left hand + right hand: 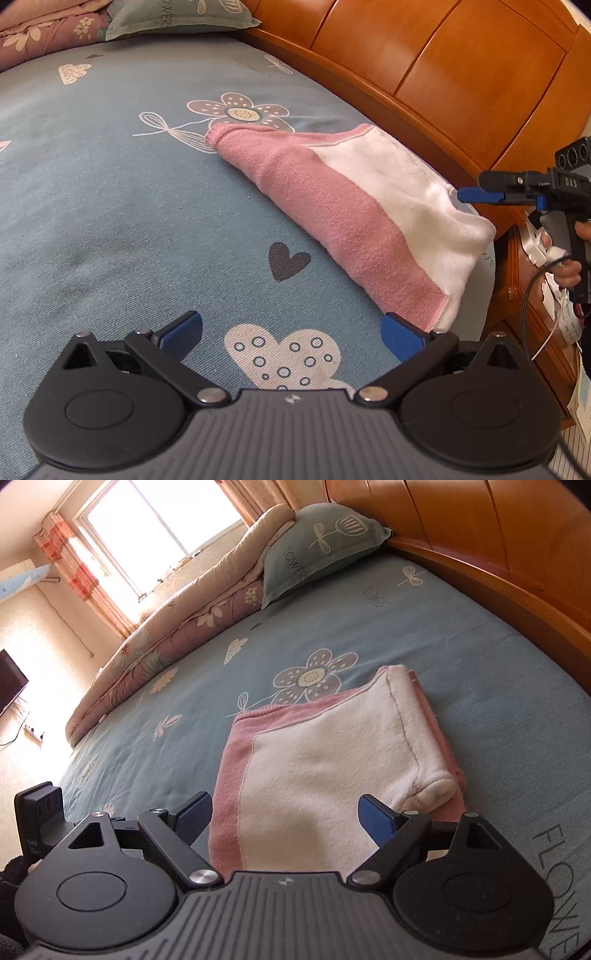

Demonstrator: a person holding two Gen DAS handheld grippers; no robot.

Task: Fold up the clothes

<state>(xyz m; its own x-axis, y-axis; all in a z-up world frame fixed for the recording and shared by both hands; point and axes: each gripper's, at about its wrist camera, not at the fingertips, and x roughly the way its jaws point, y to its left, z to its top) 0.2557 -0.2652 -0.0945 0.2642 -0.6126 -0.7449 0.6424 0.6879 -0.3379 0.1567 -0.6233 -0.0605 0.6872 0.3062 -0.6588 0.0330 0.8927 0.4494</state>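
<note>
A pink and white garment (pixel 362 210) lies folded into a compact rectangle on the blue bed sheet (pixel 110 184), close to the wooden headboard. My left gripper (pixel 291 332) hovers open over the sheet, just short of the garment's near corner, holding nothing. In the right wrist view the same folded garment (pixel 325 760) fills the middle, white side up with a pink border. My right gripper (pixel 286 818) is open above its near edge, nothing between the fingers. The right gripper (pixel 476 194) also shows from the side at the far right of the left wrist view, held by a hand.
A wooden headboard (pixel 443 74) runs along the bed's right side. A green pillow (pixel 321 546) and a rolled floral quilt (pixel 177 638) lie at the far end. A bedside cabinet with papers (pixel 546 295) stands at the right. A window (pixel 155 520) lights the room.
</note>
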